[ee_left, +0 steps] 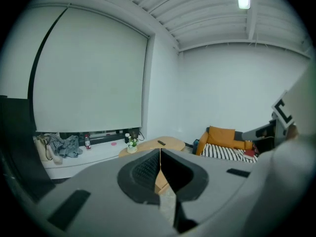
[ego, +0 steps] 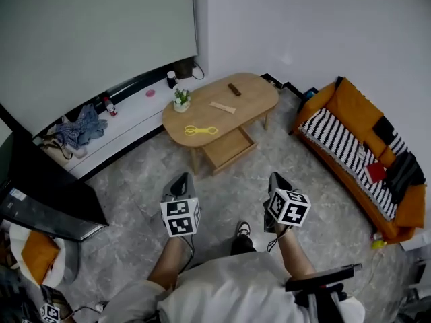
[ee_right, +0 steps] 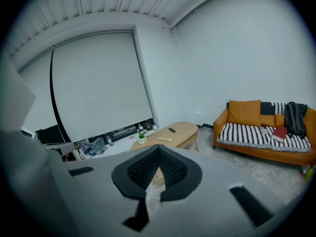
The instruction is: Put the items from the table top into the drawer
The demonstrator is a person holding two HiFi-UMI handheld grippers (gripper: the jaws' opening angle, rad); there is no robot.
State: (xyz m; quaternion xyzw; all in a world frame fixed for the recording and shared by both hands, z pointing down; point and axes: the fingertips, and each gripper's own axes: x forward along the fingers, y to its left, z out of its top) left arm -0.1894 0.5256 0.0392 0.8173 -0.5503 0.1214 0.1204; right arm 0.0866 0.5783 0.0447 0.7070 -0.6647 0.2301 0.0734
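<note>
**Left gripper point(ego: 180, 179) and right gripper point(ego: 276, 179) clenched, well short of the table point(ego: 259, 99)**

Both pairs of jaws are pressed together with nothing between them. Well ahead of the fingertips, the drawer point(ego: 229, 147) stands open under the table's near edge. On top lie a yellow item point(ego: 201, 130) nearest the fingers, a flat tan piece point(ego: 223, 107), a dark remote point(ego: 234, 89) beyond, and a potted plant point(ego: 181, 99) to the left.

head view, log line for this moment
left gripper shut, empty | right gripper shut, empty | drawer open | yellow scissors on coffee table
</note>
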